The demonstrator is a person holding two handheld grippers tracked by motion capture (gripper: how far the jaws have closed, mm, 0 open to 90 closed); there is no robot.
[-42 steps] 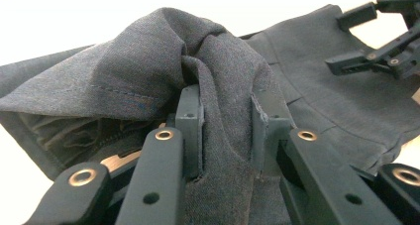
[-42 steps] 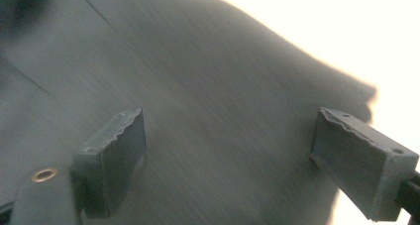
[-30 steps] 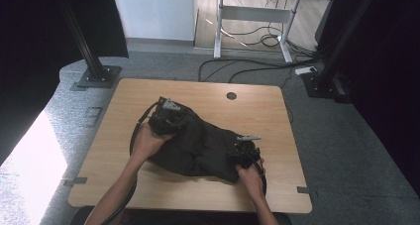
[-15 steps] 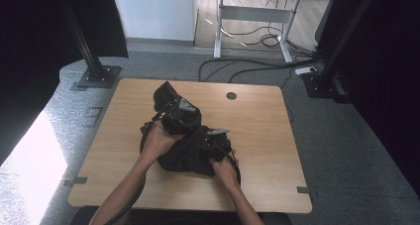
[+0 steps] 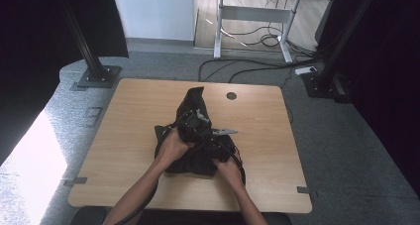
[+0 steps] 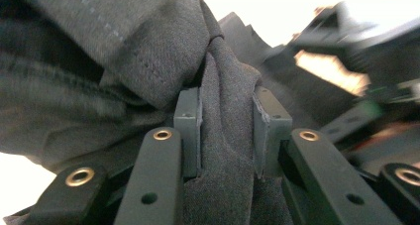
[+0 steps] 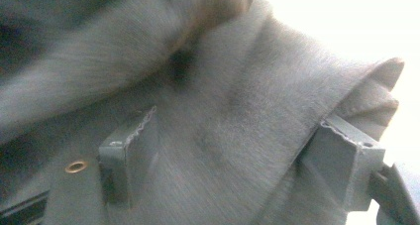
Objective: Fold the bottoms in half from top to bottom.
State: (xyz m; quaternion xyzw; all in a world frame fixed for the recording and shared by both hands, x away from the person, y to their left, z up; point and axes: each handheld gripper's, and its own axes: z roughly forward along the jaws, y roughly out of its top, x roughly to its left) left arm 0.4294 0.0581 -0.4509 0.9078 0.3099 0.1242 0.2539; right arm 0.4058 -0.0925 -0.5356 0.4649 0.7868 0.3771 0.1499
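High view: a dark garment (image 5: 198, 148) lies bunched mid-worktop (image 5: 124, 116), nearer the near edge, with both hands on it. Left gripper view: the left hand-held gripper (image 6: 227, 133) is clamped on a fold of the cloth. Right gripper view: the right hand-held gripper (image 7: 237, 160) grips a thick bunch of it.

A bunched garment (image 5: 198, 145) lies near the middle of the table (image 5: 124, 136), with one end raised toward the far edge, just left of the cable hole (image 5: 231, 95). The left gripper (image 5: 194, 125) sits on top of it, the right gripper (image 5: 220, 148) apparently just beside it at the right. A fold of cloth fills each gripper's jaws.
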